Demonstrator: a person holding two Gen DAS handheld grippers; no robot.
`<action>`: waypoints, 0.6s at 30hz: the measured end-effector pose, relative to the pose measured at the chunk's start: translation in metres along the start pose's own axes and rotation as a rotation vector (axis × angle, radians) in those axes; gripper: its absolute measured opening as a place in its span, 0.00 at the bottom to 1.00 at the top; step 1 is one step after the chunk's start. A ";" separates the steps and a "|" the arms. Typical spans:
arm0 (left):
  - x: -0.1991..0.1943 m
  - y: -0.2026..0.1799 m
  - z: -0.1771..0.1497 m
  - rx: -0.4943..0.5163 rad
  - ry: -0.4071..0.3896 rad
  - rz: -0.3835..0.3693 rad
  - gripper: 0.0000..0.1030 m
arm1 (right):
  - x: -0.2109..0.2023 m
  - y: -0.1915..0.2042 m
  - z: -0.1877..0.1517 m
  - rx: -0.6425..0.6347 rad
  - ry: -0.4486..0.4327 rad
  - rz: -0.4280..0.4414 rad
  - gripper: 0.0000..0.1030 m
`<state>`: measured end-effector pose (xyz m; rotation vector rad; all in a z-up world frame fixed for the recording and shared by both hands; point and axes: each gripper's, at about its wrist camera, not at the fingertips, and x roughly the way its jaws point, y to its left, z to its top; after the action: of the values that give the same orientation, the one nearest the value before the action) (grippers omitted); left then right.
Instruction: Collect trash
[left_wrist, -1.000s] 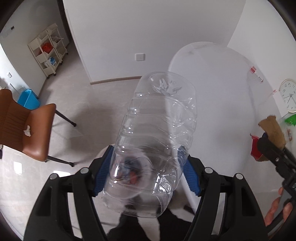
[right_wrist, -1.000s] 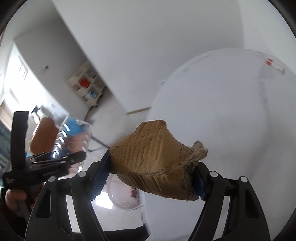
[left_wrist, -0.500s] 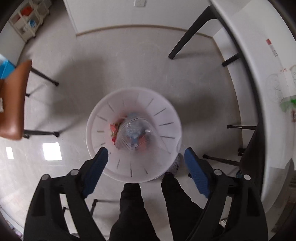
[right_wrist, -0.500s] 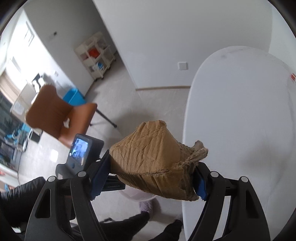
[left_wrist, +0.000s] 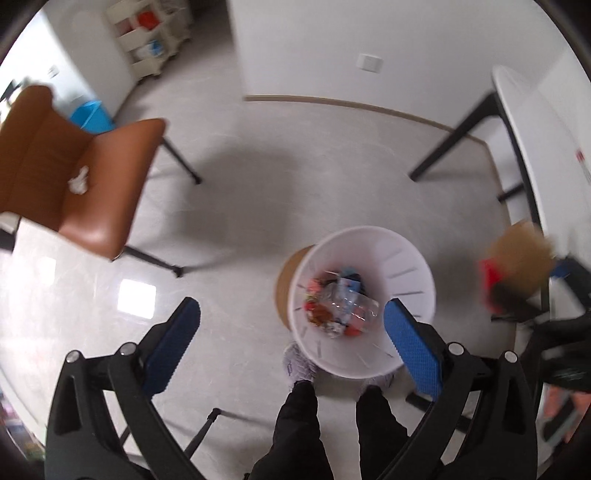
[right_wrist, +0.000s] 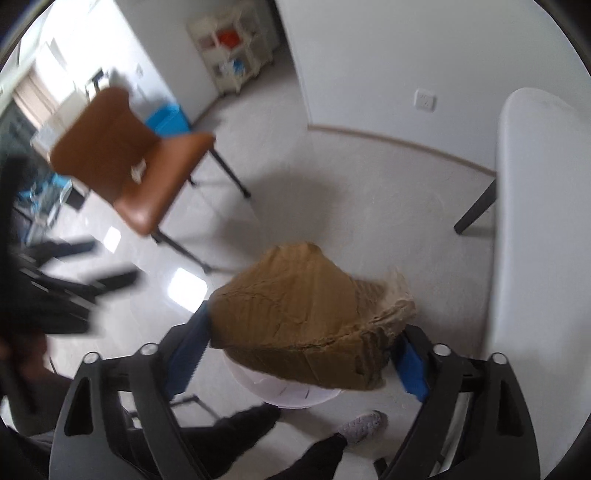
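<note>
Bottle (left_wrist: 351, 308) now released into white bin (left_wrist: 413, 258), lower centre; left gripper (left_wrist: 291, 343) fingers opening, empty. Right gripper (right_wrist: 299, 354) fingers opening around cardboard (right_wrist: 295, 321), above bin, lower centre; drop imminent.

Pale glossy tile floor (left_wrist: 280, 192), bright rectangular light reflection (left_wrist: 135, 299) at 8 o'clock in left wrist view. White walls (left_wrist: 369, 33), beige skirting (left_wrist: 332, 101) along base, white wall switch plate (left_wrist: 370, 63) at 1 o'clock. Brown leather chair (left_wrist: 70, 173) on black legs at 9 o'clock, small white scrap (left_wrist: 78, 181) on seat. Cream open shelf unit (left_wrist: 147, 33) at 11 o'clock; blue bin (left_wrist: 92, 116) behind chair. White rounded surface (left_wrist: 546, 147) at 3 o'clock, black slanted legs (left_wrist: 448, 146) below.
</note>
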<state>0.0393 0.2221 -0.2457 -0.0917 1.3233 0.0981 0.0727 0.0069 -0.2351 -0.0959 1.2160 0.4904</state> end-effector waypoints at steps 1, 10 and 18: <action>0.000 0.004 0.000 -0.013 0.002 0.013 0.92 | 0.015 0.003 -0.002 -0.012 0.031 -0.014 0.95; -0.008 0.012 -0.002 -0.026 0.007 0.088 0.92 | 0.041 0.011 -0.013 -0.008 0.119 -0.052 0.97; -0.126 -0.011 0.026 -0.059 -0.219 0.103 0.92 | -0.101 0.013 0.036 -0.015 -0.111 -0.088 0.97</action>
<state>0.0353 0.2120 -0.1175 -0.0609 1.1064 0.2284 0.0731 -0.0009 -0.1274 -0.1326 1.0953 0.4222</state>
